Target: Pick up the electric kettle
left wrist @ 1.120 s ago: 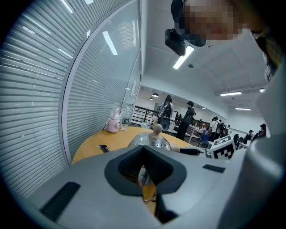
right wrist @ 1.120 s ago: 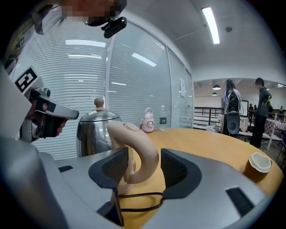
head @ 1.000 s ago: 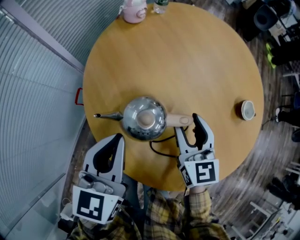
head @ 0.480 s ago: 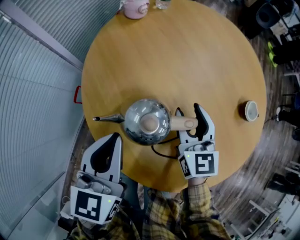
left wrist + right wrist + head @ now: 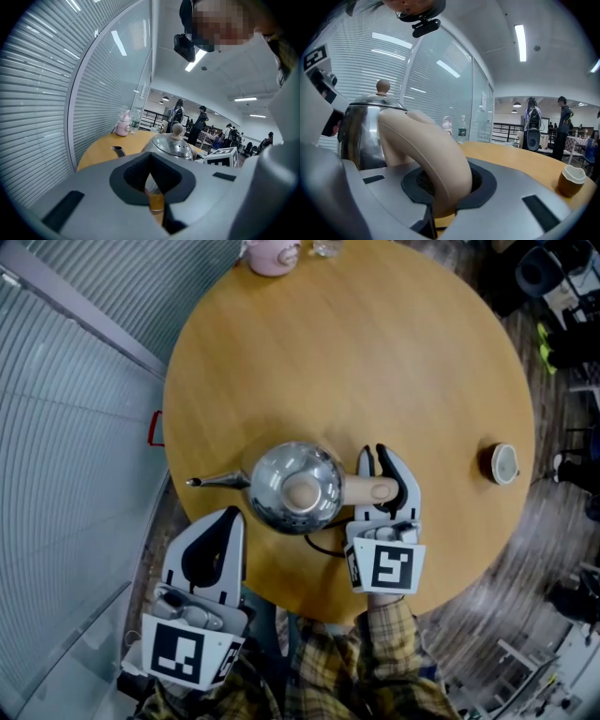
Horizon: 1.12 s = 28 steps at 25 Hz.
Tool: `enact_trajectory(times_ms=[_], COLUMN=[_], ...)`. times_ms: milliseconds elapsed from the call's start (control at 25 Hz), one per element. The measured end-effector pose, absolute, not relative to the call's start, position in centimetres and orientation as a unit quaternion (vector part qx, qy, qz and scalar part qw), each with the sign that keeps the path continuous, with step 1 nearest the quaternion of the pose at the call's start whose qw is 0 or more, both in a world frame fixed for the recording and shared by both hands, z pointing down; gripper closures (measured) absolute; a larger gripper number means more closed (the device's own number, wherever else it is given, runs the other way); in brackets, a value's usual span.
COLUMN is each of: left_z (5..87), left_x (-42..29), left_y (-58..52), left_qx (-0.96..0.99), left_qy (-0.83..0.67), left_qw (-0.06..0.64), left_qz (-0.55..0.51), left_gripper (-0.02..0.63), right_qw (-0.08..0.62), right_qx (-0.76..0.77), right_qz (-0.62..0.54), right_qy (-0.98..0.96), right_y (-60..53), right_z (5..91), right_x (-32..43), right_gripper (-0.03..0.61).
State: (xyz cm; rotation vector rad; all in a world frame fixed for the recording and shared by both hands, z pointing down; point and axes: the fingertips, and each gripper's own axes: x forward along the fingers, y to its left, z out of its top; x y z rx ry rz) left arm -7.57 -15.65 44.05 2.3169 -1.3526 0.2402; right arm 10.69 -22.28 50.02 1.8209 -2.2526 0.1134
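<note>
**Right tongs clamp the handle, kettle not yet lifted**

The electric kettle (image 5: 291, 486) stands on the round bench (image 5: 375, 352), near the edge closest to the person. Its spout (image 5: 216, 482) points left and its beige handle (image 5: 367, 489) points right. That puts the handle in easy reach of the right tongs (image 5: 376, 463), which come in low and nearly level so the jaws pass either side of it. They have just been closing, and the handle is now pinched between them. This looks like the grip needed before any lift.

The left tongs (image 5: 228, 521) hang clenched and empty just off the bench edge below the spout, apparently kept clear because one hand is enough.

The head view shows the layout: a dark cord (image 5: 323, 545) loops from under the kettle toward the person, and a small cup (image 5: 503, 463) sits well apart on the right. It does not show how firmly the handle is held. The right gripper view does, with the curved handle seated in the dark pads (image 5: 485, 187) and filling the gap. The left gripper view adds the lid's knob (image 5: 177, 129) from the side.
</note>
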Motion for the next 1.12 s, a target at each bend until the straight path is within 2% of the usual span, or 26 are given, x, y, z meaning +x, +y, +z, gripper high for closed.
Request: enact_trajectory(times_ms=[200,400,1120], left_z=[43.6,44.3,41.7], left_x=[-7.6,-7.6,-8.2], left_y=[-15.8,-14.8,-14.3], left_qx=[0.840,0.838,0.838], left_qy=[-0.494,-0.488,-0.504], left_qw=[0.210,0.228,0.197], left_qz=[0.078,0.089,0.070], left_gripper=[0.612,0.612,0.612], right_qw=[0.120,0.118,0.076], right_qx=[0.646,0.658,0.692], right_qz=[0.038,0.039,0.041], right_qy=[-0.753,-0.743,-0.717], right_y=[-22.4,-22.4,-21.8], right_z=[50.1,50.0,48.0], right_x=[11.1,11.2,11.7], right_gripper=[0.503,0.508,0.508])
